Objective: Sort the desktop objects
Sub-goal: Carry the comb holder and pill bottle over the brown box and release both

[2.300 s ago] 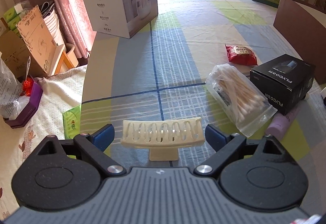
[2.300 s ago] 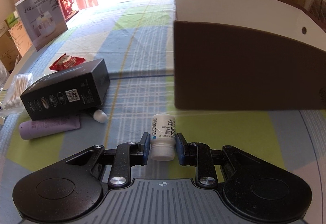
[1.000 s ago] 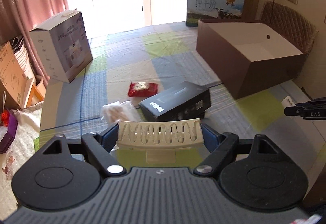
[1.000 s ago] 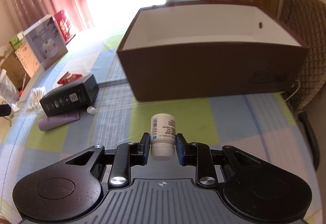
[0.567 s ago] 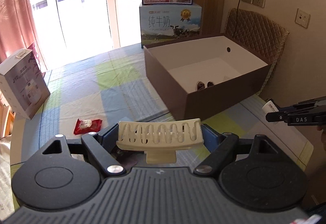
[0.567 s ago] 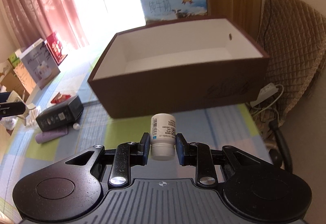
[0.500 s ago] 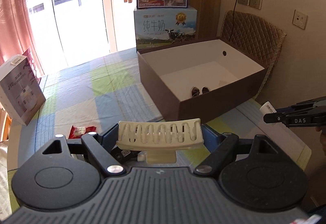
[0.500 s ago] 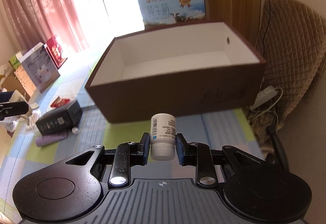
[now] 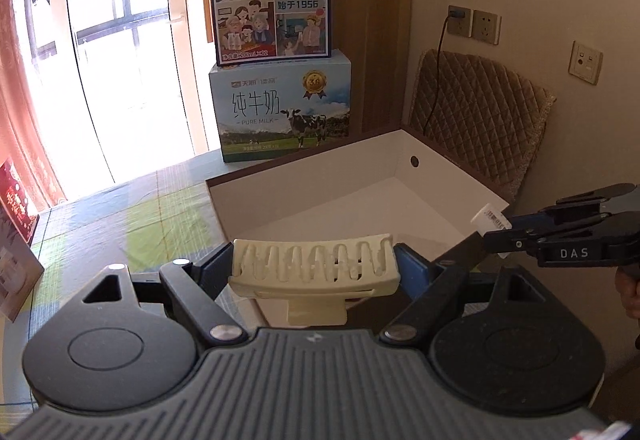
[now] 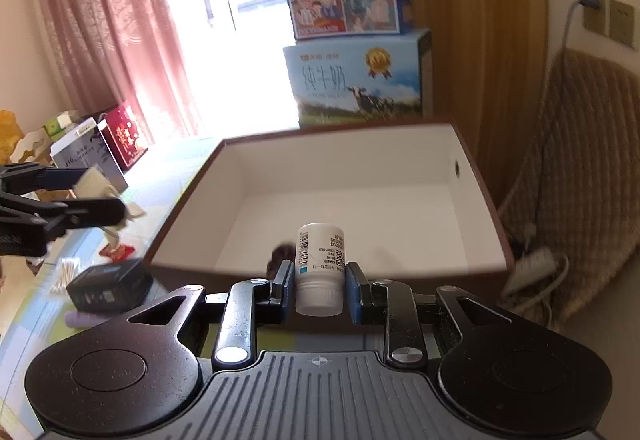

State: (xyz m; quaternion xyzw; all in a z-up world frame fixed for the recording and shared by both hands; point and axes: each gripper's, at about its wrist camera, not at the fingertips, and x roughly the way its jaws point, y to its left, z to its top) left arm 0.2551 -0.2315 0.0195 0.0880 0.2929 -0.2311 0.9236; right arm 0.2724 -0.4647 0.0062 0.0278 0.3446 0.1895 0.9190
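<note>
My left gripper (image 9: 314, 268) is shut on a cream hair claw clip (image 9: 314, 266), held in the air at the near left corner of the brown box (image 9: 320, 166) with a white inside. My right gripper (image 10: 319, 282) is shut on a small white pill bottle (image 10: 320, 260) with a barcode label, held just over the box's near wall (image 10: 320, 272). The right gripper (image 9: 508, 230) also shows at the right of the left wrist view, the left gripper (image 10: 104, 206) at the left of the right wrist view. A dark item (image 10: 282, 252) lies inside the box.
Two stacked milk cartons (image 9: 276, 80) stand behind the box. A quilted chair (image 9: 480, 120) and a power strip (image 10: 536, 260) are to its right. On the checked cloth to the left lie a black box (image 10: 108, 286), a lilac tube (image 10: 82, 318), cotton swabs (image 10: 62, 274) and a red packet (image 10: 118, 252).
Both grippers rose from the table with their loads and travelled toward the brown box. The bottle now hangs over the box's near wall, and the clip is near its left corner.
</note>
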